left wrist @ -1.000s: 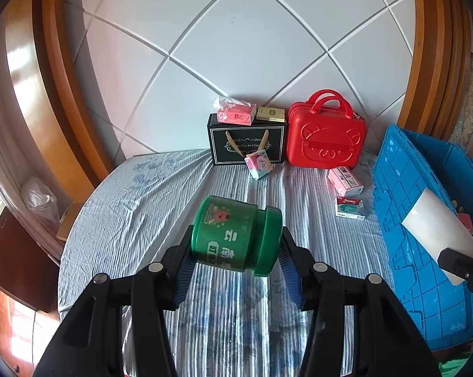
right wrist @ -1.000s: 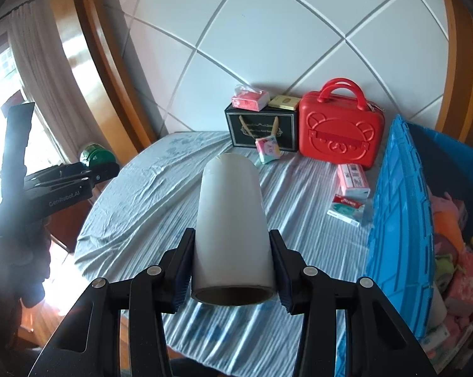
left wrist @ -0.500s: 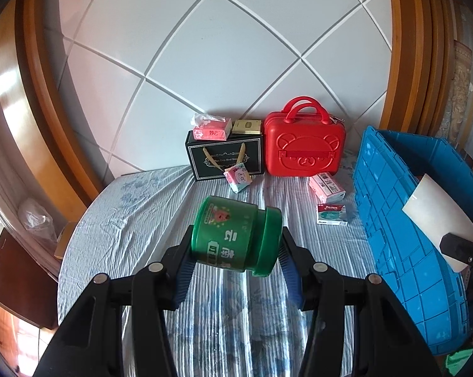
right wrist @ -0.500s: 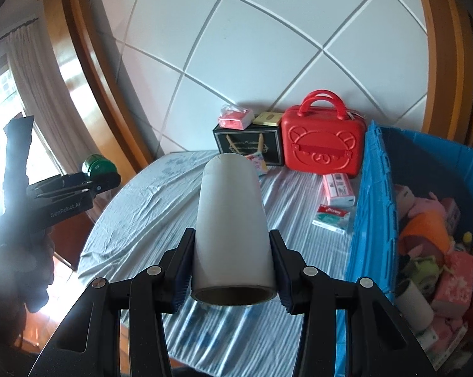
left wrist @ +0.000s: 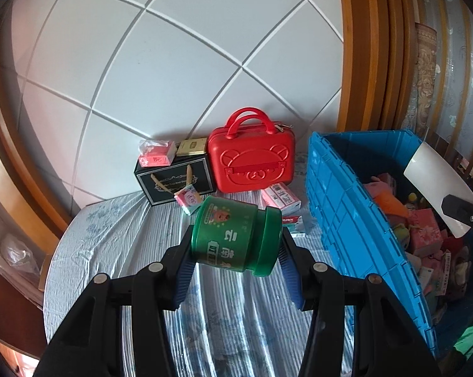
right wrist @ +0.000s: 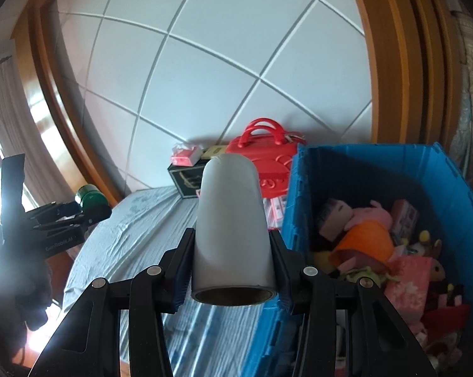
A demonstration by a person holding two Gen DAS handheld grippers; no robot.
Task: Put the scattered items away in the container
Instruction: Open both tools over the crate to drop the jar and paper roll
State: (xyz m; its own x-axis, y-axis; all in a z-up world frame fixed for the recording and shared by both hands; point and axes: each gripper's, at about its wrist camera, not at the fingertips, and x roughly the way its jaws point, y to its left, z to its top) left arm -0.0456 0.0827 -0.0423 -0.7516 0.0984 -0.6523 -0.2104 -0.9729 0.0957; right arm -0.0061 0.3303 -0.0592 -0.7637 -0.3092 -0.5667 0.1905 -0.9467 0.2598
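My left gripper point(left wrist: 236, 262) is shut on a green tin point(left wrist: 236, 235) lying sideways between its blue pads, held above the striped bed sheet point(left wrist: 117, 251). My right gripper point(right wrist: 231, 271) is shut on a white roll point(right wrist: 231, 226) that points away from the camera. The blue crate point(left wrist: 346, 220) stands to the right, holding plush toys and pink boxes point(right wrist: 406, 276). In the right wrist view the crate wall point(right wrist: 299, 207) is close beside the roll. The left gripper with the green tin point(right wrist: 90, 202) shows at the left of that view. The white roll point(left wrist: 437, 188) appears above the crate in the left wrist view.
At the headboard stand a red bear-face case point(left wrist: 252, 163) and a black gift bag point(left wrist: 173, 179) with a pink tissue pack point(left wrist: 156, 154) and a gold box point(left wrist: 191, 147) on top. Small boxes point(left wrist: 280, 198) lie on the sheet by the crate. Wooden frames flank the bed.
Both grippers have swung to the right and risen a little with their loads. The crate's inside has come into view and now lies just right of the white roll.
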